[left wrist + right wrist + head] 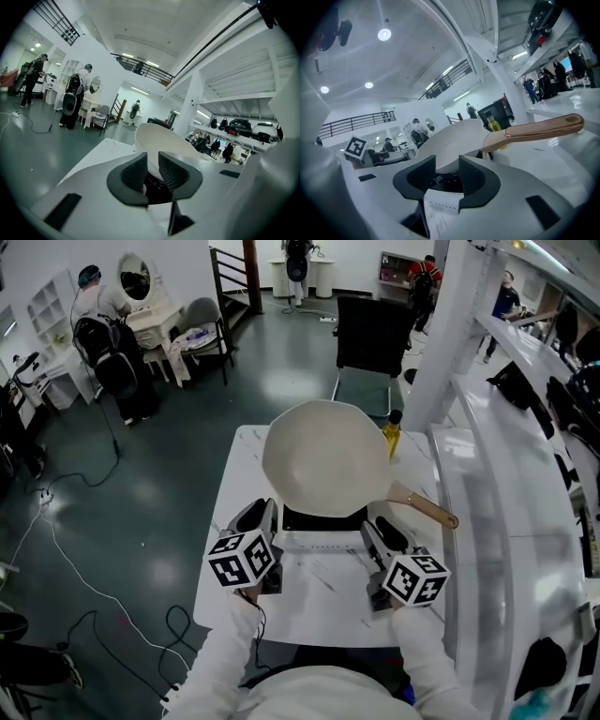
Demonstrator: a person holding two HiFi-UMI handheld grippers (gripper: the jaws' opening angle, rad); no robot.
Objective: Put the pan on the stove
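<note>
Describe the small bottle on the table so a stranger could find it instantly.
Start at the white marble-patterned table and find the wide cream frying pan. Just past its far right rim stands a small yellow bottle with a dark cap, the only yellow thing there.

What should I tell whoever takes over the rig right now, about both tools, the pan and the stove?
Left tool: jaws apart, nothing between them.
Right tool: the same.
Both sit just in front of the stove.
The pan lies on the stove, wooden handle pointing right.
Done: pan looks placed.
Left: check it sits flat, then draw both tools back.
</note>
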